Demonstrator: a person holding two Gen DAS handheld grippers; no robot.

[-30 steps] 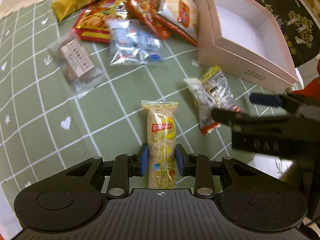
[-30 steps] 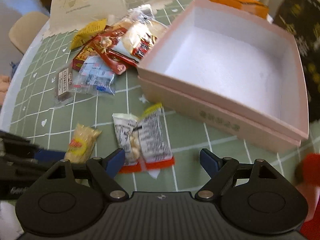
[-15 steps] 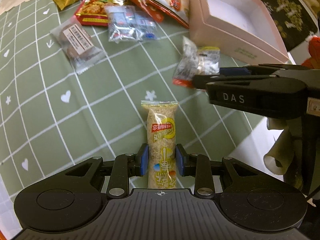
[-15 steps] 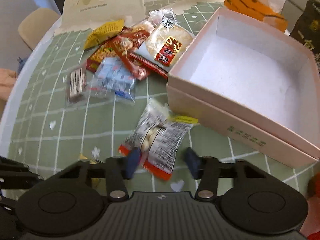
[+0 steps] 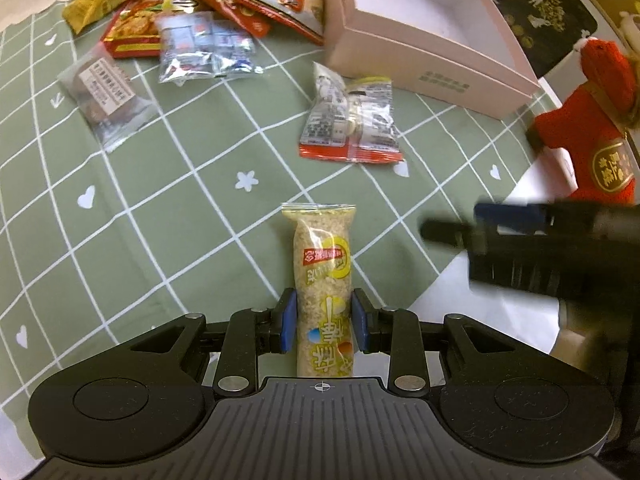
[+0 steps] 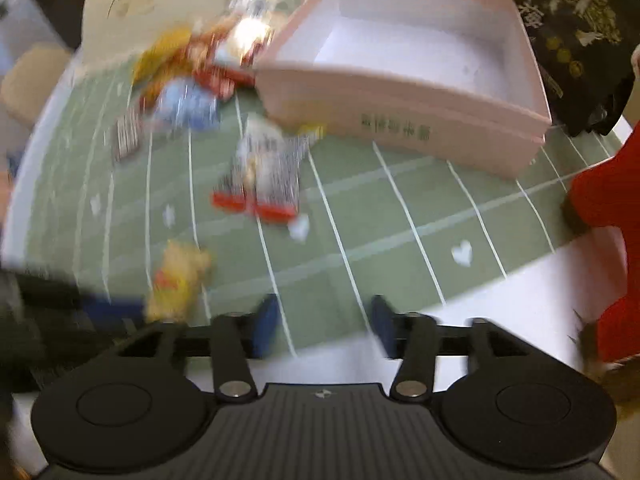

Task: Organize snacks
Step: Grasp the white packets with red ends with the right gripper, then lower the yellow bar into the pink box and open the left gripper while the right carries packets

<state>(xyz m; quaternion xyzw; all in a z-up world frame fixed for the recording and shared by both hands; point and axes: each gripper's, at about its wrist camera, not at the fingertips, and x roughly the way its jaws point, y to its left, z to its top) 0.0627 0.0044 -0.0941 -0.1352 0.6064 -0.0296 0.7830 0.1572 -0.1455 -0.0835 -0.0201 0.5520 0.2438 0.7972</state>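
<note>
left gripper [image 5: 323,320] clamping rice bar [image 5: 323,280]; right gripper [image 6: 323,330] jaws just reopening, nothing between them, orange-edged packets [image 5: 352,120] lying near pink box [image 5: 432,52]

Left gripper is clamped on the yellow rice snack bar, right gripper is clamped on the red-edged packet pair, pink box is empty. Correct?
Not quite. The right gripper is open with nothing between its jaws, which have just been opening; the red-edged packet pair lies on the cloth, per the right wrist view. The left gripper does clamp the rice snack bar, and the pink box is empty.
</note>
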